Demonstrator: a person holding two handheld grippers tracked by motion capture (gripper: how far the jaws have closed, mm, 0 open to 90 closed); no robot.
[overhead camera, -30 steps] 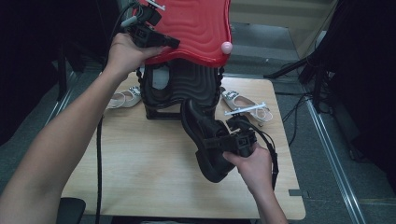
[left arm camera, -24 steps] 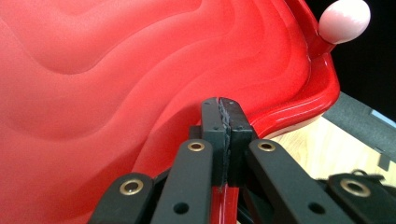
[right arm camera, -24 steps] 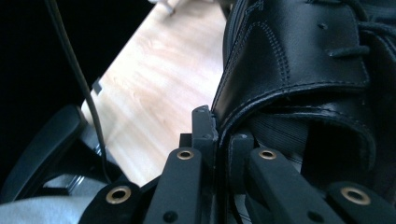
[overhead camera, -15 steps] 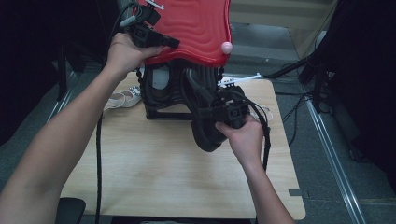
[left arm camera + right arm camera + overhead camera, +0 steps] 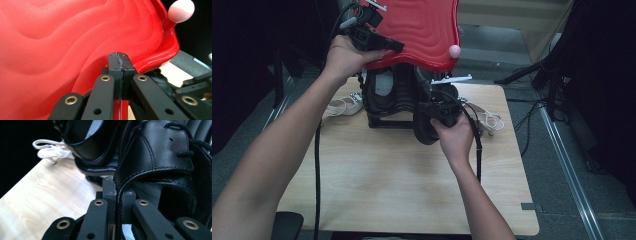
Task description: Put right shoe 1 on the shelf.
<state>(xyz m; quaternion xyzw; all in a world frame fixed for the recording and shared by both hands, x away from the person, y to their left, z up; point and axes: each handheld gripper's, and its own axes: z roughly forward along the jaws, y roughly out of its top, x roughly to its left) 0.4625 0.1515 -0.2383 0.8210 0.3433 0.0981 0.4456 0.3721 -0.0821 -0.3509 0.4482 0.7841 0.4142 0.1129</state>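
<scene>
Shoe [image 5: 160, 157] collar sits pinched between right tongs [image 5: 116, 187].

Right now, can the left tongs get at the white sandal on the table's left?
Probably not: the left tongs are shut on the raised red lid, and the white sandal lies below, so they would have to let go first.

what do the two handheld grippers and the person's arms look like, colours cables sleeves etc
Both grippers are black: the left gripper and the right gripper each have two flat jaws on linkage bars with brass-coloured rivets. In the high view a black cable trails from the left one and another black cable from the right. The forearms are bare, with no sleeves showing.
</scene>
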